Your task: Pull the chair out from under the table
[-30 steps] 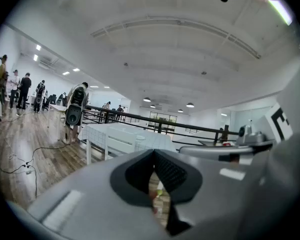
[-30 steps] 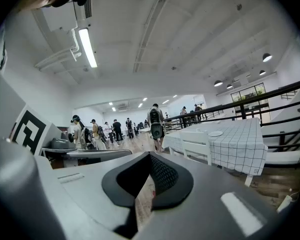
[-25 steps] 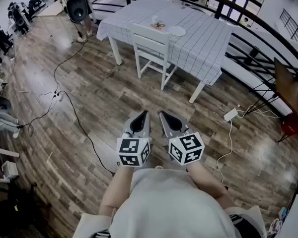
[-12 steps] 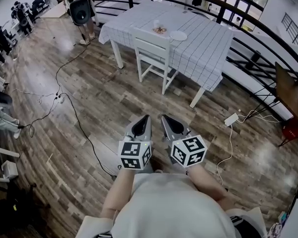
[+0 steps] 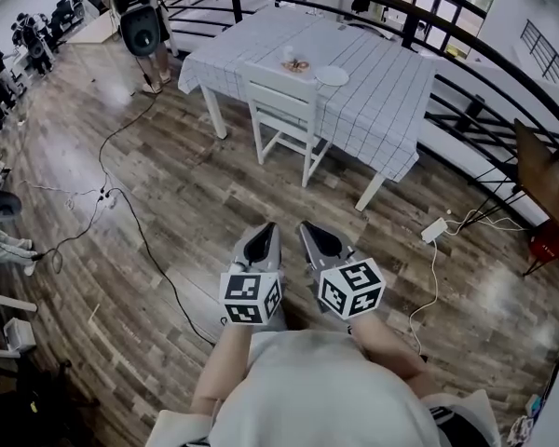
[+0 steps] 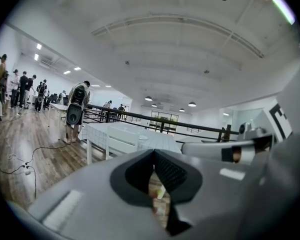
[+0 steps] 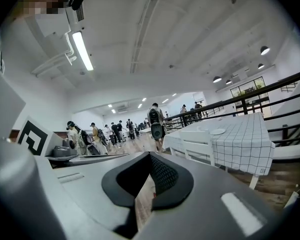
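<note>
A white wooden chair [image 5: 283,110] stands tucked against the near side of a table [image 5: 382,91] covered in a white checked cloth. My left gripper [image 5: 269,228] and right gripper [image 5: 304,227] are held side by side low in the head view. Both point at the chair across a stretch of wood floor and touch nothing. Both are shut and hold nothing. The left gripper view shows the shut left gripper [image 6: 153,152] with the chair [image 6: 121,146] far ahead. The right gripper view shows the shut right gripper [image 7: 150,155] with the chair [image 7: 197,151] beyond it.
A plate [image 5: 333,76] and small items [image 5: 293,63] sit on the table. Black cables [image 5: 135,212] cross the floor at the left. A white power strip [image 5: 434,230] lies at the right. A black railing [image 5: 466,73] runs behind the table, and a speaker [image 5: 140,28] stands at its far left.
I have come a little nearer to the table and chair, with both grippers still side by side and shut. The chair has not moved.
</note>
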A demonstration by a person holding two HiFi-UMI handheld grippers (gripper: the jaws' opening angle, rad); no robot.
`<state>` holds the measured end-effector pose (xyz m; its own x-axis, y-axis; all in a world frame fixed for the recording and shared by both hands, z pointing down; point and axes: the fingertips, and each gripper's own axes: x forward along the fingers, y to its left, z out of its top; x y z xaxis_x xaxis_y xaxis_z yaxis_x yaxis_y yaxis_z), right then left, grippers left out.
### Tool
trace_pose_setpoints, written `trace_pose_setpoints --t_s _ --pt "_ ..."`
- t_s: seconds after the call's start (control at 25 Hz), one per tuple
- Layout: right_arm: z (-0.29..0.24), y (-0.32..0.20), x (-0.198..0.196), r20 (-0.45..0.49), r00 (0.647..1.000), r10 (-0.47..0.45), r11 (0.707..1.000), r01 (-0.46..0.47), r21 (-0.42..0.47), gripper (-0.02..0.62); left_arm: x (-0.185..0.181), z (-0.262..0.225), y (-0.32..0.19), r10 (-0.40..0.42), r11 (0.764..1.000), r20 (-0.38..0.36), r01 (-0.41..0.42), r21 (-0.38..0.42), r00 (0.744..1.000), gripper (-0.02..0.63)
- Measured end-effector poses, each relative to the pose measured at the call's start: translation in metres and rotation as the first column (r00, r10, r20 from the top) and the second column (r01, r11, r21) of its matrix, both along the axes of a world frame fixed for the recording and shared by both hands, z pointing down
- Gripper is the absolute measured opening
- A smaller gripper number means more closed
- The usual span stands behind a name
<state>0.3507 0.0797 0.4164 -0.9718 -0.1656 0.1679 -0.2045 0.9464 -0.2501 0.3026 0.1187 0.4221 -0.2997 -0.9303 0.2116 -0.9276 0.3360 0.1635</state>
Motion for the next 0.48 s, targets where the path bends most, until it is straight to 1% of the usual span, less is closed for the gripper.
trace_pose_setpoints --t_s 0.28,0.48 --pt "0.000 -0.018 -0.043 -0.006 1.000 0.006 1.000 -0.006 0.008 -0.003 -0.043 0.002 -0.018 0.010 1.000 0.001 -0.010 -0.008 1.000 0.011" --pt "0.000 -0.031 -0.073 -0.004 1.000 0.030 1.000 -0.029 0.010 -0.003 -0.073 0.004 -0.030 0.026 1.000 0.002 -0.026 -0.009 1.000 0.011"
